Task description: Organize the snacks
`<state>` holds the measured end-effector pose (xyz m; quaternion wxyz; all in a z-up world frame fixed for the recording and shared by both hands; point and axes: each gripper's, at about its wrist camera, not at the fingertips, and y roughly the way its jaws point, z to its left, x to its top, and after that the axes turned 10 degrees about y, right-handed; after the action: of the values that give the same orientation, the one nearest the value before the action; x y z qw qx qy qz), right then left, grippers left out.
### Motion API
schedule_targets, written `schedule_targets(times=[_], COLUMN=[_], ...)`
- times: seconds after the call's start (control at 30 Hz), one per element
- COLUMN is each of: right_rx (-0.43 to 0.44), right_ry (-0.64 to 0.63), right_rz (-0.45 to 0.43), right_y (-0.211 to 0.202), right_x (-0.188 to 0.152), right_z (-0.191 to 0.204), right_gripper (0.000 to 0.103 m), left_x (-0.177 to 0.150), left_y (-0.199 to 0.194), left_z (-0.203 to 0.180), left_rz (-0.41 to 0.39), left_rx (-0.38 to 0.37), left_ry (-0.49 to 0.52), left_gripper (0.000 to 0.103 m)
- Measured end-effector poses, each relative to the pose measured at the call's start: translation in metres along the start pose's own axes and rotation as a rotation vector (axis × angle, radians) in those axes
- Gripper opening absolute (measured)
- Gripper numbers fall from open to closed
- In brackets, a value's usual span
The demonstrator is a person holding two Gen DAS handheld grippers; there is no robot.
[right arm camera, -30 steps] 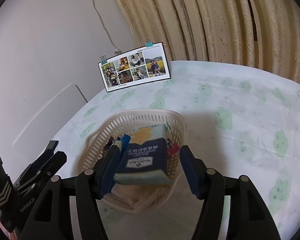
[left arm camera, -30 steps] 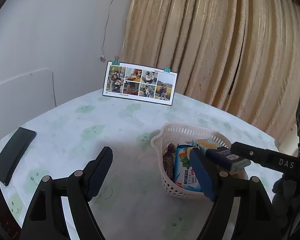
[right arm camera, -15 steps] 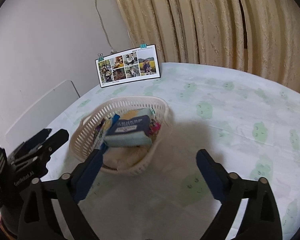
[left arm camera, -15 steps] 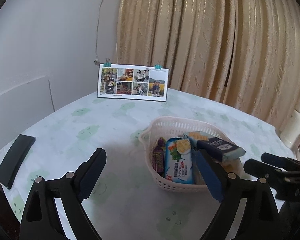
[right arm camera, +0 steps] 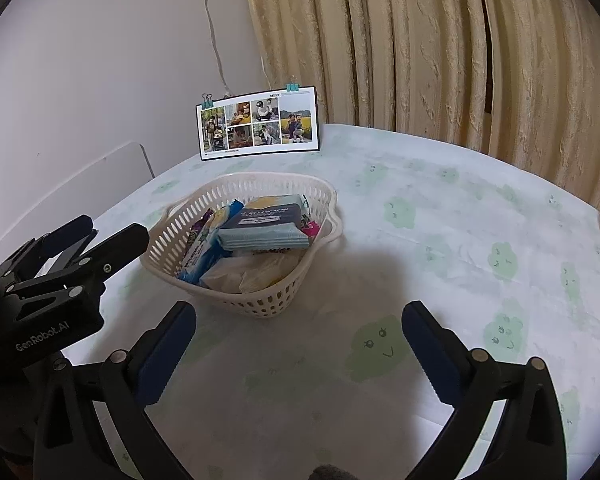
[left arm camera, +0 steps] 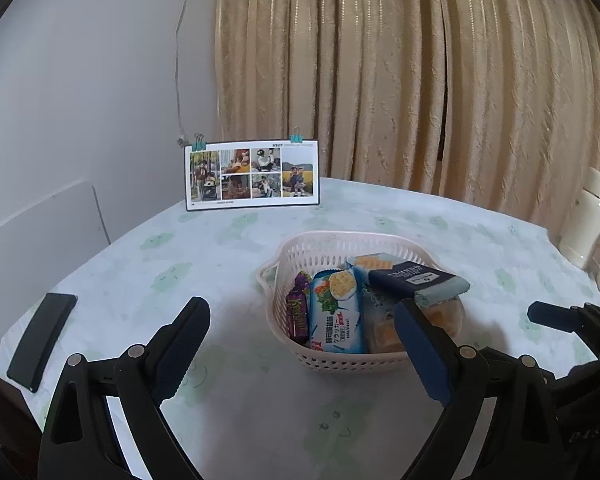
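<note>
A white plastic basket [left arm camera: 300, 242] stands on the round table and holds several snack packs. Among them are a purple bar [left arm camera: 298, 316], a blue cracker pack [left arm camera: 338, 312] and a dark blue packet [left arm camera: 416, 280] lying on top. My left gripper [left arm camera: 300, 306] is open just short of the basket's near side, with nothing between its fingers. In the right wrist view the basket [right arm camera: 260, 178] sits ahead with the dark blue packet [right arm camera: 266, 220] on top. My right gripper [right arm camera: 299, 308] is open and empty, a little back from the basket. The left gripper [right arm camera: 112, 232] shows at the left edge.
A photo card [left arm camera: 252, 176] with blue clips stands at the table's far side before a beige curtain. A flat black object [left arm camera: 42, 338] lies near the left edge. A white bottle [left arm camera: 584, 220] stands at the far right. The right gripper [left arm camera: 556, 318] reaches in from the right.
My right gripper has let go of the dark blue packet, which now rests in the basket, and has opened and drawn back. The left gripper has also backed away a little.
</note>
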<state>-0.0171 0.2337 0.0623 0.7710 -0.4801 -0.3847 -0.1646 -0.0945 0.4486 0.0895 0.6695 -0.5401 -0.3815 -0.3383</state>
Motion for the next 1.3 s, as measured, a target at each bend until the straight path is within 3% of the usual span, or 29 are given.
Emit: schedule_targets(times=[0.57,1.0,1.3], right_rx=[0.011,0.008,-0.002], right_ry=[-0.011,-0.041,-0.042], right_rz=[0.004,-0.028,-0.029], right_y=[-0.007,0.004,0.007], right_x=[-0.006,-0.007,-0.008], right_z=[0.007,0.010,0.005], right_gripper=[0.103,0.103,0.103], left_x=[-0.003,-0.011,-0.017], left_y=[-0.010,-0.004,0.004], left_z=[-0.011,-0.012,-0.018], left_rz=[-0.006,0.012,0.038], left_rx=[0.034,0.136,0.147], left_ry=[0.054,0.105,0.112], left_gripper=[0.093,0.093,0.093])
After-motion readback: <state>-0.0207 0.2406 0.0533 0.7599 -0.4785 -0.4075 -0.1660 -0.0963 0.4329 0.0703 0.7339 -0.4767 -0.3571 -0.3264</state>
